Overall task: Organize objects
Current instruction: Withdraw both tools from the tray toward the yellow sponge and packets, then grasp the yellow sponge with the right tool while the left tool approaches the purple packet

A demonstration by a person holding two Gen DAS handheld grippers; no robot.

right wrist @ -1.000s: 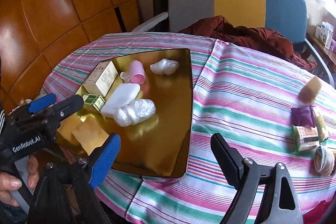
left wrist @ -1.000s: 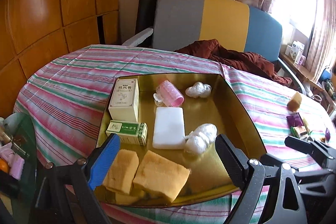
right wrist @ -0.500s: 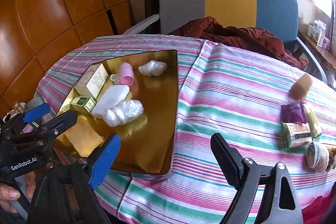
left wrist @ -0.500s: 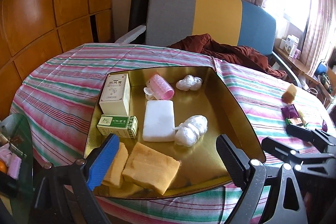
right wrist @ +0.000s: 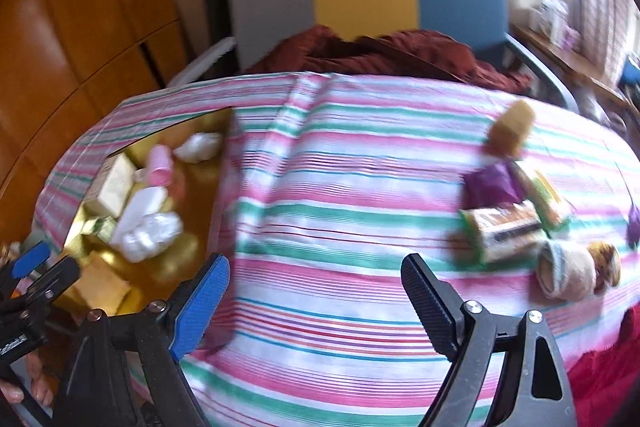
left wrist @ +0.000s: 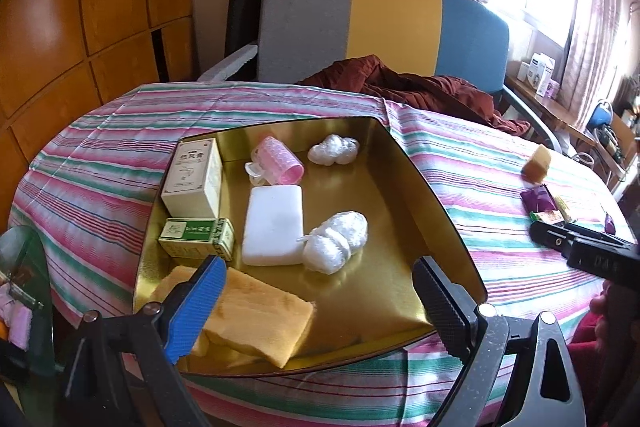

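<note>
Plainly, both grippers' fingers (left wrist: 196, 303) (right wrist: 424, 299) spread empty; open striped cloth (right wrist: 340, 227) beside the gold tray's (left wrist: 436, 211) rim.

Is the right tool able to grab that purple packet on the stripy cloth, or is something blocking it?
Probably yes. The right tool is open and empty, over bare stripy cloth. The purple packet lies uncovered ahead to its right, though other snacks sit tight against it, so the tool might bump those.

Right wrist view is motion-blurred, leaving print on the snack packets (right wrist: 502, 229) unreadable; in the left wrist view the blue tong pad (left wrist: 196, 307) hides part of the yellow sponge (left wrist: 256, 319).
</note>
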